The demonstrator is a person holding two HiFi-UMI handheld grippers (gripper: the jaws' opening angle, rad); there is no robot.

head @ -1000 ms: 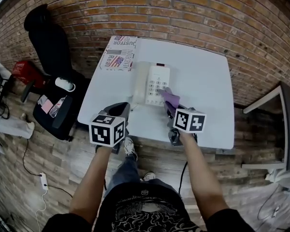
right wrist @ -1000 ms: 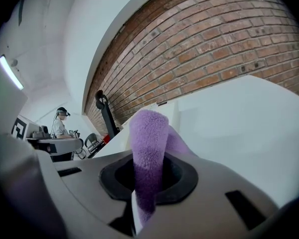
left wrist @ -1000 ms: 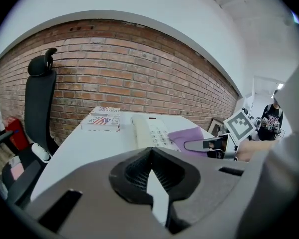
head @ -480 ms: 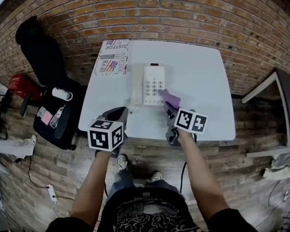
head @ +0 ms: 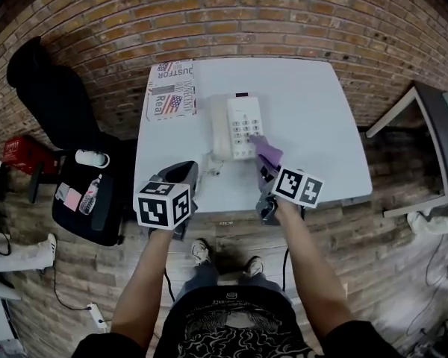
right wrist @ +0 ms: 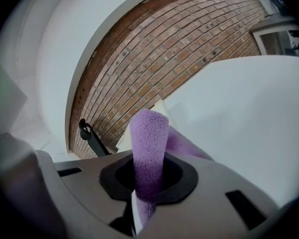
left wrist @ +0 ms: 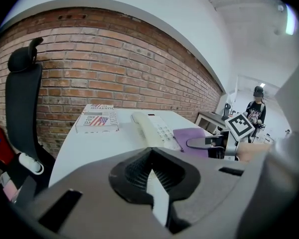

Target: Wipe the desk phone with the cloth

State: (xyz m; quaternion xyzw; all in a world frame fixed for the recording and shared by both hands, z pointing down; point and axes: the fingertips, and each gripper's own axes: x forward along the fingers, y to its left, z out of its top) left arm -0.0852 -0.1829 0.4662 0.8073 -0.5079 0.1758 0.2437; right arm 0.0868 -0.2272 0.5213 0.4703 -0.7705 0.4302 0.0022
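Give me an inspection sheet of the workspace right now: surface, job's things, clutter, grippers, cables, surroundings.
Surface: white table, set against a brick wall.
Job's things: white desk phone, handset on its cradle at the left; purple cloth lying against the phone's near right corner.
Clutter: printed box at the table's far left corner.
Grippers: left gripper shut, nothing between its jaws, held over the table's near edge; right gripper shut on the cloth.
Cables: phone cord at the phone's near left corner; power strip with its cable on the floor.
Surroundings: black office chair left of the table; wood floor; a person standing far off.
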